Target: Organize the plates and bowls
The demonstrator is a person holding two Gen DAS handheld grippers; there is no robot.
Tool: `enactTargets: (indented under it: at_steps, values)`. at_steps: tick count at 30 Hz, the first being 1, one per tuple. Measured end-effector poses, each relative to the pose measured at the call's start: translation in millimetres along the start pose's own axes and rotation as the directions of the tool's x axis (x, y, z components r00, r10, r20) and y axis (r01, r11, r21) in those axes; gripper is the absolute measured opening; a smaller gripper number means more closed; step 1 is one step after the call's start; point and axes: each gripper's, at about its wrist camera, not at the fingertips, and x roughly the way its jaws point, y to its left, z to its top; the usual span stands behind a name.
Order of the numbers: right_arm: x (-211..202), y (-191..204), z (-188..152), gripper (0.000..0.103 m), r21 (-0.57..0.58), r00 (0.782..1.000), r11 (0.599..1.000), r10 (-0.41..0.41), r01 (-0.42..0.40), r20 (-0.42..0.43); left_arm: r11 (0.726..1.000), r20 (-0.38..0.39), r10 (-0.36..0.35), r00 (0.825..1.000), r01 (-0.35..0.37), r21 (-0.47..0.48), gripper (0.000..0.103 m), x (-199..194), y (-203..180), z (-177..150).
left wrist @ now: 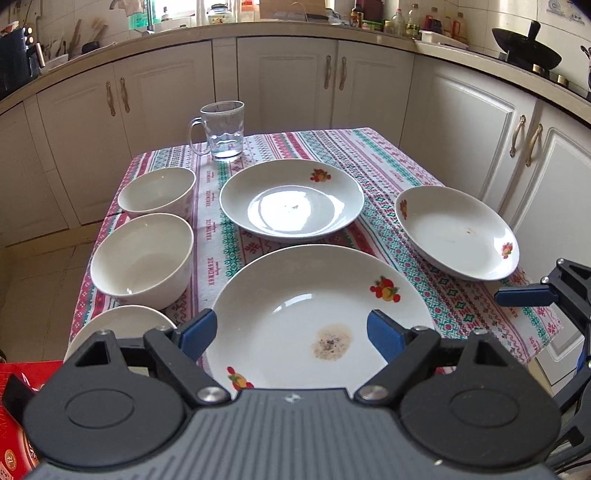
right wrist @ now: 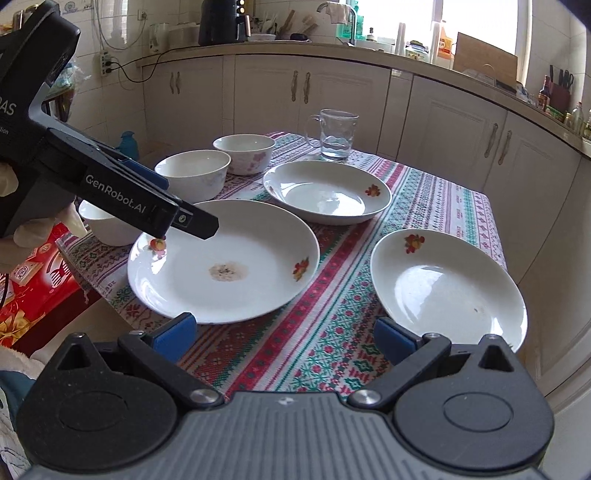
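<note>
Three white plates with fruit prints lie on the patterned tablecloth (left wrist: 406, 166): a large stained plate (left wrist: 317, 317) nearest, one (left wrist: 291, 199) behind it, one (left wrist: 458, 232) at the right. Three white bowls line the left edge: far (left wrist: 157, 192), middle (left wrist: 142, 254), near (left wrist: 118, 328). My left gripper (left wrist: 291, 334) is open, hovering over the stained plate's near rim; it also shows in the right wrist view (right wrist: 184, 218). My right gripper (right wrist: 284, 338) is open and empty above the cloth, between the stained plate (right wrist: 225, 258) and the right plate (right wrist: 447, 288).
A glass mug (left wrist: 223, 129) with a little water stands at the table's far edge. White cabinets and a cluttered counter (left wrist: 295, 27) wrap around behind. A red box (right wrist: 33, 288) sits low at the table's left.
</note>
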Motion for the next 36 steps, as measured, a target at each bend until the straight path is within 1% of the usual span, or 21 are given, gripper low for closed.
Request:
enactTargets:
  at_steps: [5, 9, 22, 27, 30, 36]
  values:
    - [15.4, 14.6, 2.3, 0.103, -0.024, 0.999, 0.999, 0.023, -0.024, -0.040, 0.999, -0.003, -0.005, 1.000, 0.005, -0.032, 0.088, -0.8, 13.5, -2.9]
    - [26.8, 20.2, 1.7, 0.103, -0.031, 0.997, 0.999, 0.030, -0.032, -0.066, 0.999, -0.010, -0.015, 1.000, 0.014, -0.039, 0.088, 1.2, 19.1, -4.0]
    - [51.6, 12.5, -2.8, 0.103, -0.029, 0.993, 0.999, 0.038, -0.041, -0.113, 0.998, -0.045, -0.038, 0.998, 0.036, -0.042, 0.088, 18.3, 25.4, 1.3]
    - [58.9, 9.2, -5.2, 0.103, -0.040, 0.992, 0.998, 0.034, -0.040, -0.121, 0.999, -0.062, -0.038, 0.997, 0.038, -0.010, 0.088, 24.5, 26.5, 5.5]
    - [61.1, 7.7, -5.0, 0.103, -0.049, 0.992, 0.997, 0.047, -0.053, -0.114, 0.999, -0.076, -0.042, 0.996, 0.043, 0.019, 0.088, 28.4, 26.5, 8.0]
    - [67.6, 3.3, -1.4, 0.103, -0.053, 0.987, 0.992, 0.105, -0.112, -0.124, 0.994, -0.122, -0.095, 0.988, 0.102, 0.050, 0.088, 38.3, 28.3, 16.2]
